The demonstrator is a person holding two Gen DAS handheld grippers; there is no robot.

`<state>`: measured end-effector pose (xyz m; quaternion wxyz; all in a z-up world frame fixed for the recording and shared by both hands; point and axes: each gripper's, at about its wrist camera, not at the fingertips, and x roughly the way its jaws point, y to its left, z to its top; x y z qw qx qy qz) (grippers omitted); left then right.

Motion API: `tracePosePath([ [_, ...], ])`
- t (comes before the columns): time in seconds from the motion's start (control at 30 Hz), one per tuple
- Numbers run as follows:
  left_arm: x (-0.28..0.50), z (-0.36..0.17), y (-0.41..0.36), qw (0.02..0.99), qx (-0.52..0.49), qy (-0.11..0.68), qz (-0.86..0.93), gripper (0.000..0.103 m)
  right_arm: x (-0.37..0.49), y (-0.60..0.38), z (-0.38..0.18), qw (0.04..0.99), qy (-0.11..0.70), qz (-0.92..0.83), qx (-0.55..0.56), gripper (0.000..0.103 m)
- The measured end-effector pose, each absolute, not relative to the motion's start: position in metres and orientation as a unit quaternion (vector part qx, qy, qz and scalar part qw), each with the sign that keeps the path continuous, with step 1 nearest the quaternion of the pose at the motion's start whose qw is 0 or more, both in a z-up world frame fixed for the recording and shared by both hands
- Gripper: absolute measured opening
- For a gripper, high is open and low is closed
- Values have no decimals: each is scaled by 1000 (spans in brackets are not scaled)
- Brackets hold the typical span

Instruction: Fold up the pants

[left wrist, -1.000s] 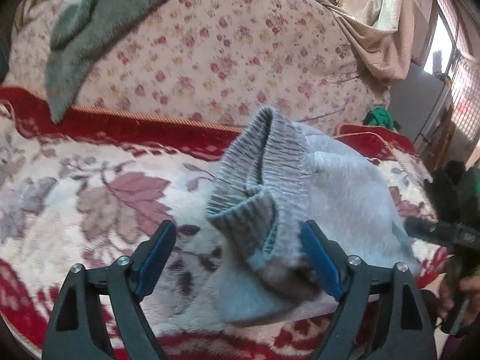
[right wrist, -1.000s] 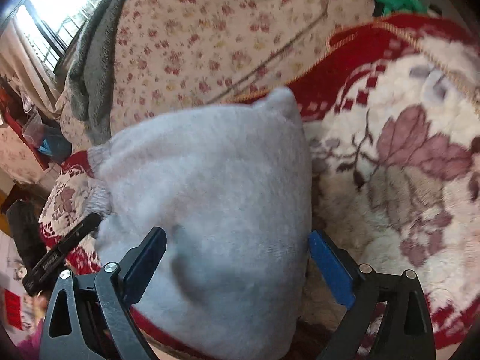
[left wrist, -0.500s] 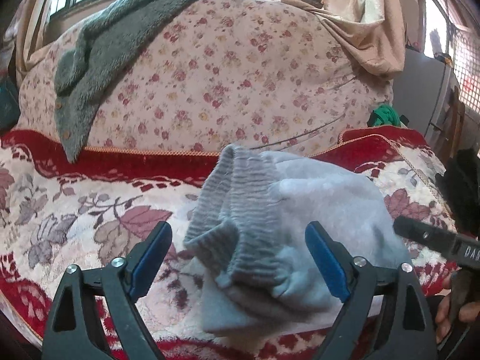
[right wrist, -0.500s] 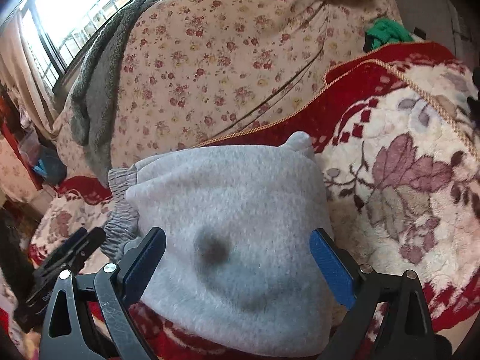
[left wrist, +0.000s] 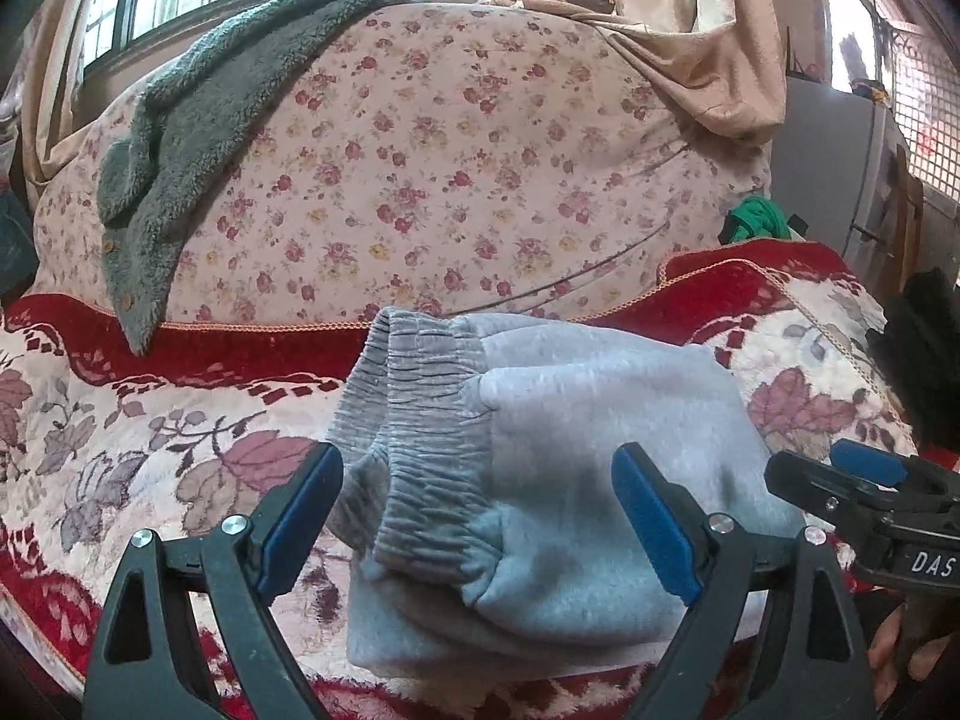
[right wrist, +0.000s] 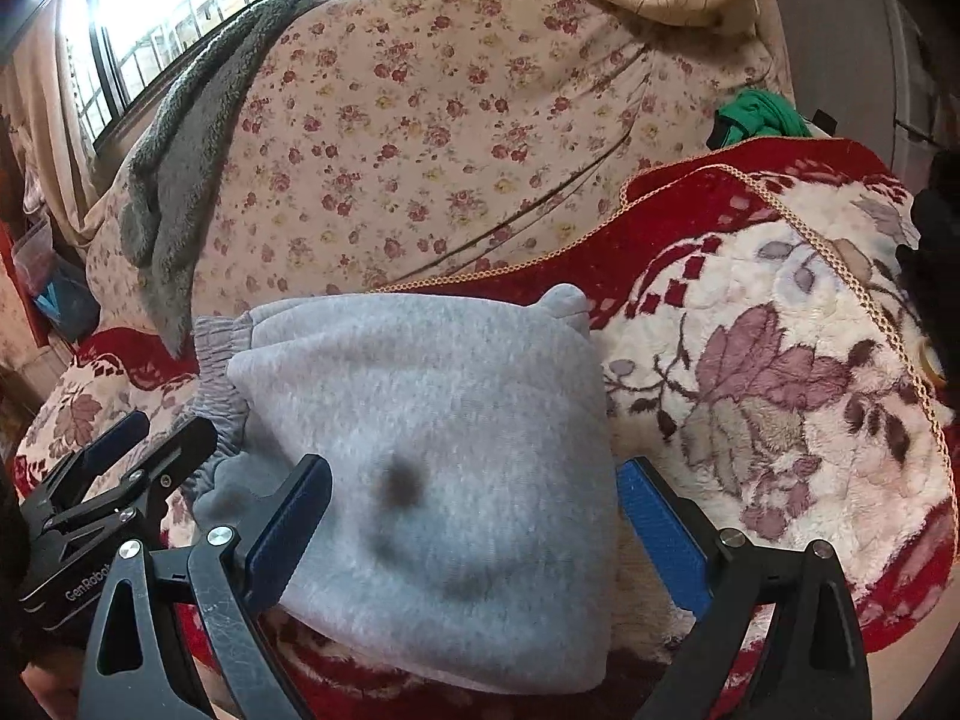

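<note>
Floral blanket (left wrist: 180,456) under folded grey pants (left wrist: 540,468); "DAS", "GenRobot" grippers, fingers (left wrist: 654,516) spread.

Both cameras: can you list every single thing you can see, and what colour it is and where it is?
pants: one, light grey, folded into a bundle on the blanket, ribbed waistband toward the left
blanket: one, red and cream with leaf pattern, under the pants
floral cover: one, cream with small red flowers, draped over the mound behind
fuzzy garment: one, grey-green, lying over the mound's left side
green cloth: one, green, behind the blanket at right
curtain: one, beige, by the window
left gripper: one, black with blue pads, open, empty
right gripper: one, black with blue pads, open, empty
</note>
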<state>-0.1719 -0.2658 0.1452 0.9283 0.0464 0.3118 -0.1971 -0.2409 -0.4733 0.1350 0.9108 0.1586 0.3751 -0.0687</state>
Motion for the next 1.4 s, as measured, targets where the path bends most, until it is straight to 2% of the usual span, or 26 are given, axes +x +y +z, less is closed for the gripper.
tracePosePath([
  [1.4,-177,144,-260,930,56,310,-190,91,-241,-458,132,911,378,-55,156,99],
])
